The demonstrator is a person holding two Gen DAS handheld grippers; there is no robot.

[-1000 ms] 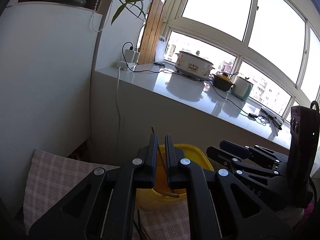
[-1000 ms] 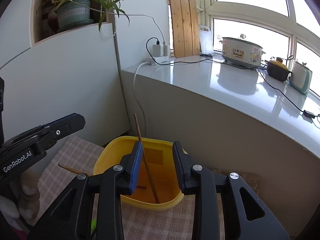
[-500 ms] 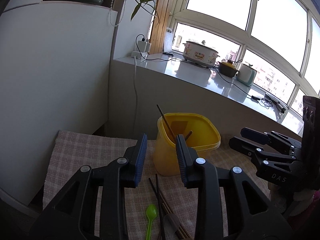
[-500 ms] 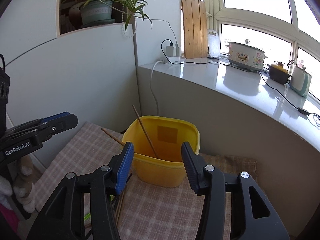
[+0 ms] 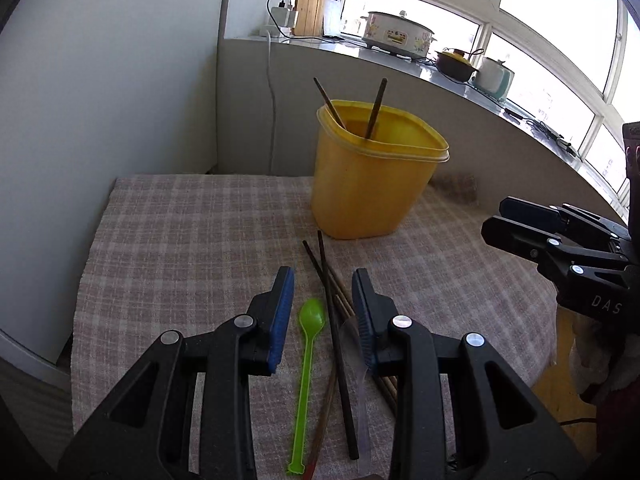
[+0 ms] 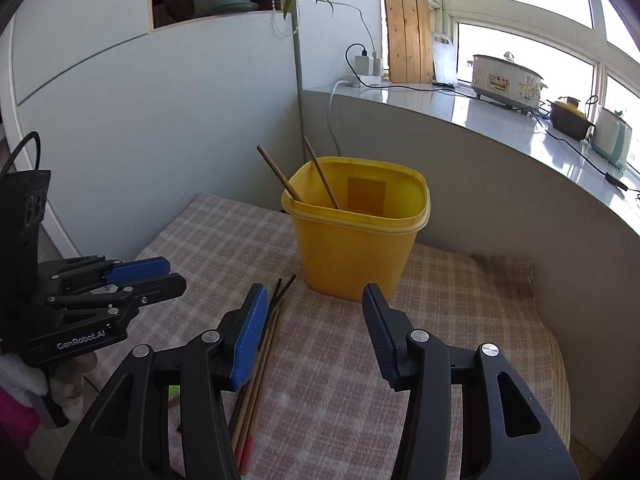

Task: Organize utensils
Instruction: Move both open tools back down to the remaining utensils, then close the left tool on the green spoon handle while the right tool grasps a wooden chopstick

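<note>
The left gripper [image 5: 323,304] hangs with its jaws apart over the checked-cloth surface [image 5: 192,240]. Below it, just in front of the yellow tub [image 5: 372,192], lie a green spoon [image 5: 307,360] and loose chopsticks [image 5: 334,320]. Two chopsticks [image 5: 374,110] stand tilted inside that tub. Right of the tub hovers the right gripper [image 5: 496,224].

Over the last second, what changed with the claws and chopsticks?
Both claws let go of a chopstick each into the yellow container, then pulled back and down. Left claw now hangs open over the green spoon and loose chopsticks; right claw is open and empty. Two chopsticks now lean in the container. Container and checked cloth stayed put.
</note>
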